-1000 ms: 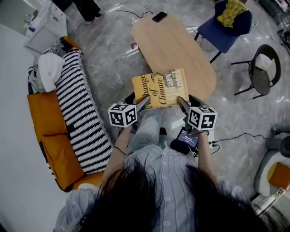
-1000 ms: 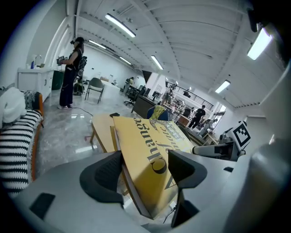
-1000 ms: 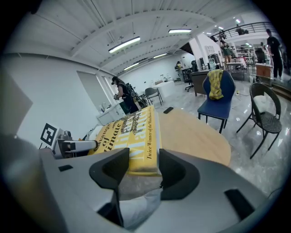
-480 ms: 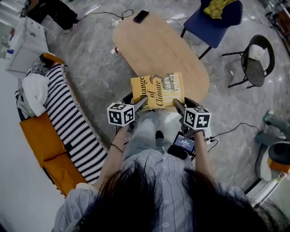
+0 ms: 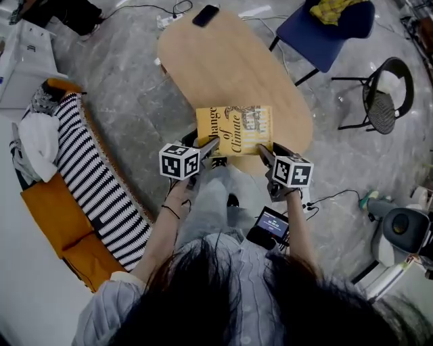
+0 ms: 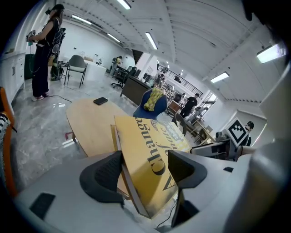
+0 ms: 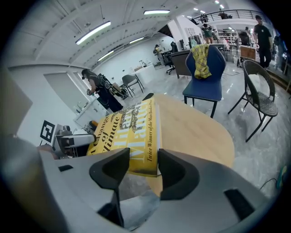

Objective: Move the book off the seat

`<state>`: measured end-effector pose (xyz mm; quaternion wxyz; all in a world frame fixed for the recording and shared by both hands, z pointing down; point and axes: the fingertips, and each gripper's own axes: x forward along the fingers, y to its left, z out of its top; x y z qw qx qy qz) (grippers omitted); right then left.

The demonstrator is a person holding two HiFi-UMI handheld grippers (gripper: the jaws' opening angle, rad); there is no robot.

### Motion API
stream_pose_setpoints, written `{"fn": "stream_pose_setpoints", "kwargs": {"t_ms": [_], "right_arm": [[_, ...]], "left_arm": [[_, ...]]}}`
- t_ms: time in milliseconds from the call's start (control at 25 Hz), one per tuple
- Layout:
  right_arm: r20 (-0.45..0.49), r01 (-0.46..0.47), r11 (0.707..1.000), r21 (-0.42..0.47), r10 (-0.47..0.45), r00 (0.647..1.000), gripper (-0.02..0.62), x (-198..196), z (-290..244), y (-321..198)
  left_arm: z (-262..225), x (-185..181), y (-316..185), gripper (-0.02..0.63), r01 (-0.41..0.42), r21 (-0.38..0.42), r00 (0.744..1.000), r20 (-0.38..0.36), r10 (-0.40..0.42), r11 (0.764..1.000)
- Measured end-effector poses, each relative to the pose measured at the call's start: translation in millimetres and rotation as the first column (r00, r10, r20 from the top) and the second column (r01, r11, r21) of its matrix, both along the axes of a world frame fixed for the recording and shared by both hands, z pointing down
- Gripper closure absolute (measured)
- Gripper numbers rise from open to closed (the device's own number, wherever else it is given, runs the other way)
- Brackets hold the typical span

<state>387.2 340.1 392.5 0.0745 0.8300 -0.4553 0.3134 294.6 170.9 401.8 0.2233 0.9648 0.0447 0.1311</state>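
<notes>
A yellow book (image 5: 235,128) is held up flat in front of the person, over the near end of the oval wooden table (image 5: 223,61). My left gripper (image 5: 211,146) is shut on its near left corner, and my right gripper (image 5: 263,153) on its near right corner. In the left gripper view the book (image 6: 154,154) slants between the two pads of the left gripper (image 6: 145,170). In the right gripper view the spine-side corner of the book (image 7: 125,132) sits between the pads of the right gripper (image 7: 143,168). The orange sofa (image 5: 51,209) lies behind at left.
A black phone (image 5: 206,15) lies at the table's far end. A blue chair (image 5: 331,30) with a yellow cloth and a black chair (image 5: 382,101) stand to the right. A striped blanket (image 5: 91,179) covers the sofa. A white machine (image 5: 399,233) and floor cables are at lower right.
The person has carried the book away from the sofa toward the table; the book now overlaps the table's near end more. Both grippers keep their hold.
</notes>
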Motion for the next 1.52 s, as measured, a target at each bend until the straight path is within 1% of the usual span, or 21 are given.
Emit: {"fn": "stream_pose_setpoints", "kwargs": {"t_ms": [80,120,160,200,240,280,320,360,400,440,480,520,560,720,960,1120,1240,1400,1520], "right_arm": [[0.014,-0.006,1.0,-0.005,0.006,1.0,0.385,16,6,-12],[0.021,-0.009,1.0,-0.01,0.01,1.0,0.385,18,10,-16],[0.028,-0.012,1.0,-0.016,0.012,1.0,0.385,11,13,-18],[0.027,-0.014,1.0,-0.022,0.014,1.0,0.385,-6,13,-16],[0.009,-0.018,0.999,-0.029,0.018,1.0,0.385,-30,6,-10],[-0.038,-0.026,0.999,-0.037,0.025,0.999,0.385,-58,-13,2],[-0.112,-0.037,0.998,-0.045,0.032,0.993,0.385,-87,-43,20],[-0.188,-0.05,0.998,-0.05,0.04,0.981,0.385,-117,-76,39],[-0.243,-0.06,0.997,-0.051,0.046,0.969,0.385,-151,-102,55],[-0.271,-0.066,0.997,-0.05,0.05,0.961,0.385,-181,-116,66],[-0.277,-0.069,0.996,-0.049,0.053,0.959,0.385,-202,-121,72],[-0.274,-0.071,0.996,-0.05,0.055,0.96,0.385,-212,-120,73],[-0.269,-0.073,0.996,-0.053,0.056,0.961,0.385,-212,-117,73],[-0.26,-0.063,0.995,-0.075,0.041,0.965,0.385,-183,-104,64],[-0.249,-0.066,0.986,-0.15,0.027,0.968,0.385,-152,-86,56],[-0.235,-0.073,0.98,-0.184,0.028,0.972,0.385,-135,-71,54],[-0.213,-0.069,0.98,-0.189,0.028,0.977,0.385,-124,-59,50],[-0.197,-0.098,0.972,-0.215,0.055,0.979,0.385,-110,-50,50],[-0.182,-0.112,0.972,-0.207,0.075,0.98,0.385,-100,-43,49]], "left_arm": [[5,17,-12,0.288,-0.012,-0.003,1.0,0.011,0.012,1.0],[8,18,-16,0.288,-0.017,-0.005,1.0,0.018,0.017,1.0],[11,12,-19,0.288,-0.02,-0.007,0.999,0.025,0.021,1.0],[12,-4,-18,0.288,-0.022,-0.008,0.999,0.025,0.023,1.0],[7,-27,-12,0.288,-0.025,-0.01,1.0,0.008,0.025,1.0],[-8,-52,0,0.288,-0.029,-0.013,0.999,-0.038,0.029,0.999],[-31,-77,17,0.288,-0.037,-0.016,0.993,-0.109,0.035,0.999],[-57,-105,36,0.288,-0.047,-0.019,0.982,-0.183,0.043,0.999],[-77,-135,52,0.288,-0.056,-0.021,0.971,-0.236,0.049,0.998],[-88,-164,63,0.288,-0.06,-0.023,0.964,-0.26,0.052,0.998],[-91,-185,68,0.288,-0.062,-0.024,0.963,-0.264,0.053,0.998],[-89,-194,70,0.288,-0.062,-0.025,0.965,-0.259,0.053,0.998],[-85,-194,70,0.288,-0.062,-0.028,0.966,-0.251,0.053,0.998],[-68,-166,63,0.288,-0.074,-0.05,0.97,-0.235,0.06,0.996],[-42,-136,57,0.288,-0.1,-0.068,0.978,-0.188,0.086,0.993],[-25,-121,54,0.288,-0.098,-0.092,0.982,-0.168,0.081,0.991],[-13,-109,52,0.288,-0.094,-0.106,0.985,-0.151,0.077,0.99],[-1,-92,49,0.288,-0.095,-0.121,0.989,-0.127,0.08,0.988],[7,-83,48,0.288,-0.099,-0.129,0.99,-0.116,0.084,0.987]]}}
